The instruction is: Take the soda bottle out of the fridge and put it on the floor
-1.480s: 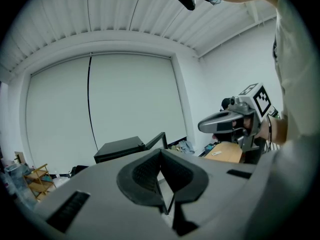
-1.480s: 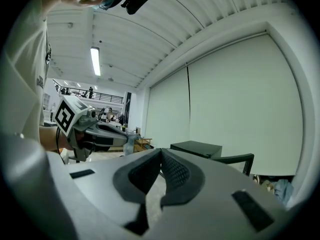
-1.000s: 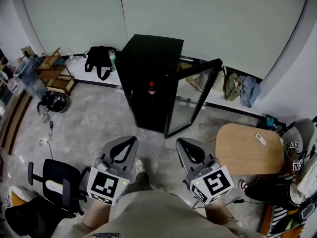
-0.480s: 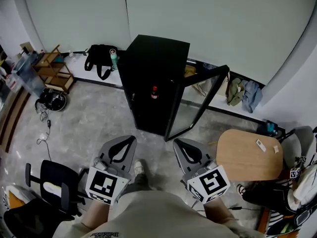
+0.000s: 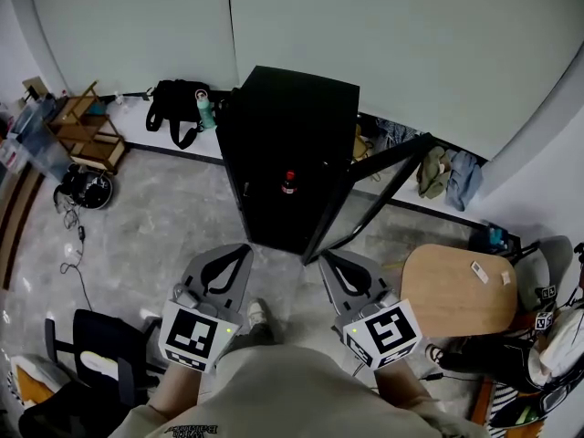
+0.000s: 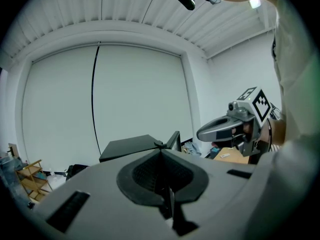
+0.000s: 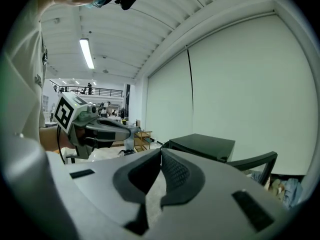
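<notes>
A black fridge (image 5: 297, 126) stands against the far wall with its glass door (image 5: 370, 194) swung open to the right. Inside it, a dark soda bottle (image 5: 289, 183) with a red cap stands upright on a shelf. My left gripper (image 5: 245, 248) and right gripper (image 5: 325, 258) are held side by side low in the head view, a step short of the fridge, pointing at it. Both are shut with nothing between the jaws. The left gripper view shows its closed jaws (image 6: 161, 152) below the fridge top (image 6: 131, 147). The right gripper view shows closed jaws (image 7: 161, 149) and the fridge (image 7: 205, 146).
A round wooden table (image 5: 456, 290) stands at the right, a black office chair (image 5: 100, 359) at the lower left. A black bag (image 5: 169, 108), a green flask (image 5: 203, 112) and a wooden rack (image 5: 87, 133) line the left wall. Clothes (image 5: 447, 173) lie behind the door.
The fridge has come nearer and sits lower in the head view, with the bottle nearer the middle. Both grippers keep their place and stay shut.
</notes>
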A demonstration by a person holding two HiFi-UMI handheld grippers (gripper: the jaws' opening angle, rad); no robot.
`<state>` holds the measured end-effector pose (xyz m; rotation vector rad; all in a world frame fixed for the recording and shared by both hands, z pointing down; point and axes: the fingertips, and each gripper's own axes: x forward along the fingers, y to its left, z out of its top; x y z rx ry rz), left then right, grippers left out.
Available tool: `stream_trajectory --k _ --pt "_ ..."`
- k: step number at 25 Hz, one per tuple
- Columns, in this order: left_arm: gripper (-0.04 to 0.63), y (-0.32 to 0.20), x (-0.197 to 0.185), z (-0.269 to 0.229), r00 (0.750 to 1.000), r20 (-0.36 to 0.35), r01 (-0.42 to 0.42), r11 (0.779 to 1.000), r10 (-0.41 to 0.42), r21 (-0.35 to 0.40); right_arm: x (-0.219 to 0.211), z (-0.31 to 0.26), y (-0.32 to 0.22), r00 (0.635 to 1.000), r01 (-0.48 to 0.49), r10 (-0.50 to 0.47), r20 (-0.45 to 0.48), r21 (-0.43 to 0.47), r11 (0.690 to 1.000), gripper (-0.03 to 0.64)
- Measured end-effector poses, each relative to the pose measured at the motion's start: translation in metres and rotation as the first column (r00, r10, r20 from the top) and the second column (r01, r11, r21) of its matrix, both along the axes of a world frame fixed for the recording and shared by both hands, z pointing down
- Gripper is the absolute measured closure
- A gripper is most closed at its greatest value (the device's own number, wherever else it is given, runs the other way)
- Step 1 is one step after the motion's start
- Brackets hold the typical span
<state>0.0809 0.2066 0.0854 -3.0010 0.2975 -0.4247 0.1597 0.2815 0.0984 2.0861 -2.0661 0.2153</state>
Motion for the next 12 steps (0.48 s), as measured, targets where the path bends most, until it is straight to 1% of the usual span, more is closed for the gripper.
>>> stream_trajectory --k 3,6,12 --pt "0.589 -0.032 0.006 -0.003 1.0 -0.003 -0.017 1.0 0.017 0.003 0.004 -0.005 -0.032 1.0 -0.017 0.017 -0.007 0.004 1.0 0.62" --pt "0.589 -0.061 0.008 -0.001 1.0 0.0 -0.031 1.0 0.031 0.0 0.008 -0.009 -0.059 0.999 -0.046 0.046 -0.012 0.032 0.998 0.62" --pt "0.588 -0.106 0.009 0.004 0.998 0.002 -0.058 0.998 0.058 -0.016 0.01 -0.009 -0.105 0.996 -0.083 0.084 -0.032 0.024 0.996 0.62"
